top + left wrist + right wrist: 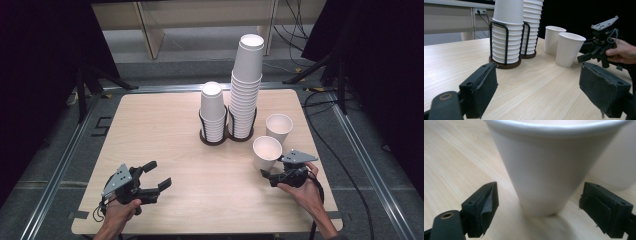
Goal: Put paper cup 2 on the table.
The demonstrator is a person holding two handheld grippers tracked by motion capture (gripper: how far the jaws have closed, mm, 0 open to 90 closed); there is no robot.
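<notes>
At our right claw (pixel 268 175), two black jaws with worn foam pads (pixel 486 205) stand spread on either side of a white paper cup (pixel 541 170), not touching it; the claw grips nothing. The cup stands upright on the pale wood-grain table (pixel 165 130), tapered and smooth, with a rolled rim. The right gripper view shows the cup's narrow base just ahead of the pads; the high view shows its round open mouth (pixel 266 148). Just beyond stands a second loose cup (pixel 278 128). Our left claw (pixel 156 176) rests well apart, its jaws gaping and empty. Farther off, two ribbed cup stacks (pixel 245 90) rise in black wire holders (pixel 505 46).
</notes>
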